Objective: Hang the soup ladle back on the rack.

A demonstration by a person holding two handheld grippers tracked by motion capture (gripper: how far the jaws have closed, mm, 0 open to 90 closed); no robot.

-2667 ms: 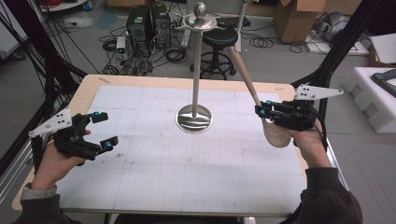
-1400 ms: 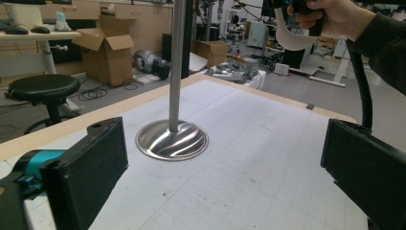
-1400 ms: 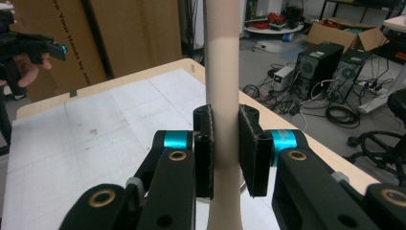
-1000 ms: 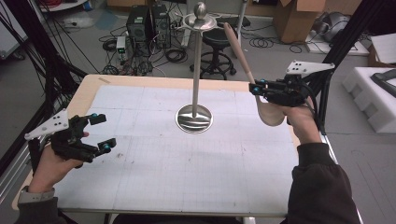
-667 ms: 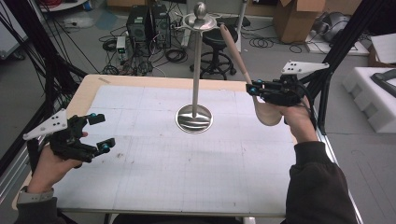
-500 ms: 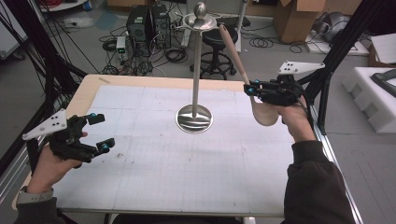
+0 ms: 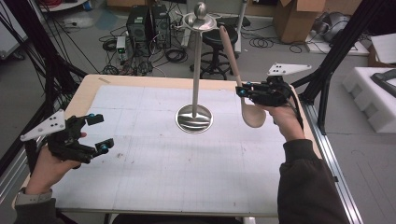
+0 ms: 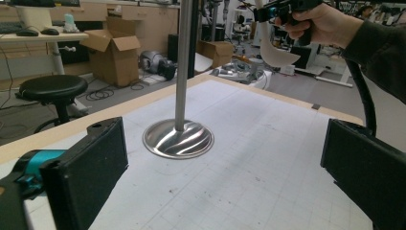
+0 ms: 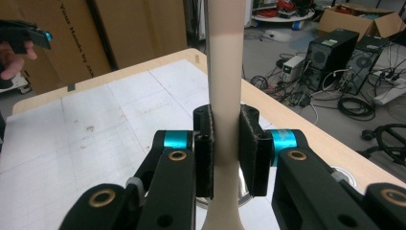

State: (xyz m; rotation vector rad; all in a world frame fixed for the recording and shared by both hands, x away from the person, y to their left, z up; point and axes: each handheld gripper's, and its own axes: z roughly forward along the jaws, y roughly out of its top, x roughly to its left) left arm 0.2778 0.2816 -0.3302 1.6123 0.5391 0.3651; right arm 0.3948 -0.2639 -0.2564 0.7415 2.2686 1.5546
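Since the earlier frames, right gripper (image 7: 244,90) has carried the wooden spoon (image 7: 252,114) leftward toward the metal stand (image 7: 194,117); handle tip now sits just beside the stand's top dish (image 7: 200,21). Left gripper (image 7: 99,133) has stayed put over the near left part of the table (image 7: 154,172).

Right gripper view: jaws clamped on the spoon's handle (image 9: 225,86), pads pressing both sides. High view: spoon held in the air, bowl hanging down below the gripper, handle slanting up and left. Spoon clear of the table, above its right side, apart from the stand's base.

Left gripper view: jaws wide apart, nothing between them, pointing toward the stand's base (image 8: 178,138). Spoon bowl (image 8: 278,51) and right hand (image 8: 321,23) visible beyond, at upper right.

Stand upright at table centre, pole straight.
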